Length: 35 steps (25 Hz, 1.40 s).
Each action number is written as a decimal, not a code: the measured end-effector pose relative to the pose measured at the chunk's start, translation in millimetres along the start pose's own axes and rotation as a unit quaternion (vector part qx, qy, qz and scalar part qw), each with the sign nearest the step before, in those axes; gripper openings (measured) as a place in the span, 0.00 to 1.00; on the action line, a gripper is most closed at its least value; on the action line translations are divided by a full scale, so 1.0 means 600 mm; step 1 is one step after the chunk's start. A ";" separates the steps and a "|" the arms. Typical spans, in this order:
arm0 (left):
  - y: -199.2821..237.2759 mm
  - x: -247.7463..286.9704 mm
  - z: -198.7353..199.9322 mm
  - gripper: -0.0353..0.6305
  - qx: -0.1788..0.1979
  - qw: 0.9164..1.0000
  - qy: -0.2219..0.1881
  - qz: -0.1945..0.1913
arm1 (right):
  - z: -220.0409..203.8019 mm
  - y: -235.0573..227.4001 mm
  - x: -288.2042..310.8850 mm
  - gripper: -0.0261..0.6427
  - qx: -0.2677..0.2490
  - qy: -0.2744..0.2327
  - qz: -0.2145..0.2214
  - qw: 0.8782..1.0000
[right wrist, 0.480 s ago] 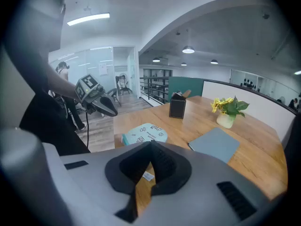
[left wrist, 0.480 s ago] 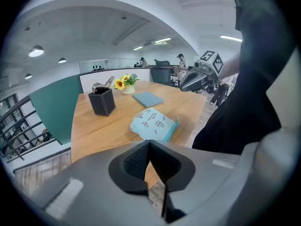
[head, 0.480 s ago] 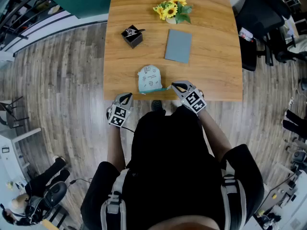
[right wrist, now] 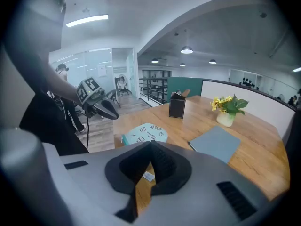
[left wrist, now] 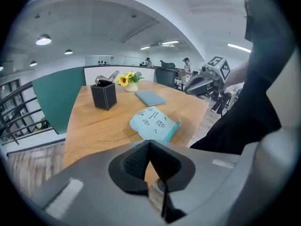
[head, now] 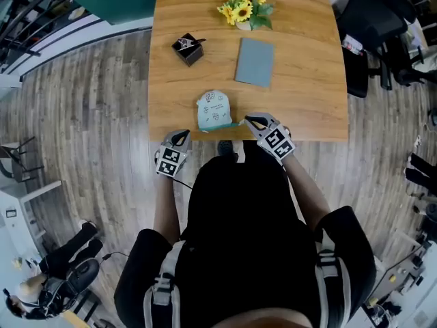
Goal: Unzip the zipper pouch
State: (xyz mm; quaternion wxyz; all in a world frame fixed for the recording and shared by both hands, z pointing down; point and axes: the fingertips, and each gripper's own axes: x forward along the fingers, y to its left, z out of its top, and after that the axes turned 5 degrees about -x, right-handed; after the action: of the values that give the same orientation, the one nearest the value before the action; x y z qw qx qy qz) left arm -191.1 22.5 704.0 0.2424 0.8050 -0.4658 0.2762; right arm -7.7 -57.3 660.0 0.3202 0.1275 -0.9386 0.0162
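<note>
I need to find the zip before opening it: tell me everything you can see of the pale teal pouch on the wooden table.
The pale teal pouch looks like soft fabric printed with small dark doodles. Its far end is rounded; a darker teal band, probably the zip, runs along the near edge. It lies flat on the wooden table close to the front edge, between the left gripper and right gripper; neither holds it.

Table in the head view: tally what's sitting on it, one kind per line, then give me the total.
zipper pouch: 1
black box: 1
grey-blue notebook: 1
vase of yellow flowers: 1
Total: 4
</note>
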 end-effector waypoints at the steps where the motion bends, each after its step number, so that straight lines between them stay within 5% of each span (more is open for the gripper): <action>1: 0.000 0.002 -0.004 0.05 -0.016 1.000 -0.003 0.000 | -0.003 0.001 0.000 0.04 0.002 0.001 0.001 1.000; 7: 0.008 0.010 -0.020 0.05 -0.118 0.992 -0.034 -0.010 | -0.008 -0.004 0.000 0.04 0.007 0.005 0.000 1.000; 14: 0.015 0.042 -0.016 0.14 -0.188 0.980 -0.051 -0.029 | -0.021 -0.006 -0.009 0.04 0.018 0.007 -0.003 1.000; 26: 0.008 0.107 -0.011 0.29 -0.233 0.969 -0.039 -0.068 | -0.045 -0.001 -0.027 0.04 0.020 0.025 -0.010 0.999; 35: -0.001 0.135 -0.026 0.31 -0.271 0.959 -0.021 -0.077 | -0.062 -0.002 -0.045 0.04 0.030 0.029 -0.022 0.999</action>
State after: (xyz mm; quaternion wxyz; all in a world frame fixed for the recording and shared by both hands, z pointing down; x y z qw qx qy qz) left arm -160.7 -17.0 769.7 0.4627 0.7481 -0.4644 0.1033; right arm 35.7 -48.2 673.2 0.3437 0.1575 -0.9249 0.0408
